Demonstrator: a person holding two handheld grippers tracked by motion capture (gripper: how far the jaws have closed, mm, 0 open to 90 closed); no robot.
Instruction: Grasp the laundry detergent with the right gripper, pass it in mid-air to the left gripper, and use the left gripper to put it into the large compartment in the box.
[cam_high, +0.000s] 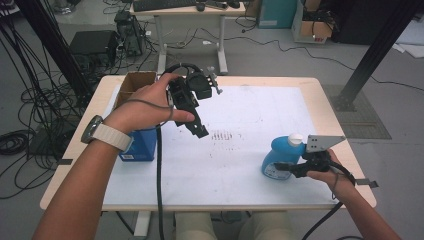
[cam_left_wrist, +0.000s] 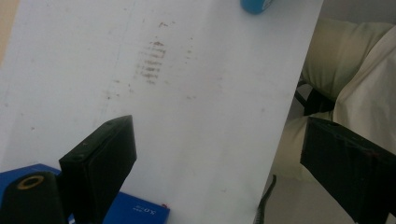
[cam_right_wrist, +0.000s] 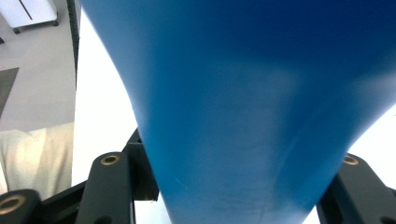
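Note:
A blue bottle (cam_high: 280, 159) with a white cap stands near the front right of the white mat (cam_high: 250, 105). My right gripper (cam_high: 289, 169) is shut on the bottle's lower body from the right. In the right gripper view the bottle (cam_right_wrist: 243, 107) sits between the black jaws of that gripper (cam_right_wrist: 238, 191). A hand holds my left gripper (cam_high: 198, 130) above the mat's left half, tilted down toward the middle. In the left gripper view its jaws stand wide apart, so the gripper (cam_left_wrist: 219, 154) is open with nothing between them. A brownish smudge (cam_left_wrist: 152, 60) marks the mat ahead of it.
A blue box (cam_high: 141, 145) lies at the mat's left edge, under the left wrist. An open cardboard box (cam_high: 134, 84) stands at the back left corner. Beyond the table are a desk, cables and black frame posts. The person's legs (cam_left_wrist: 355, 79) show past the table's near edge.

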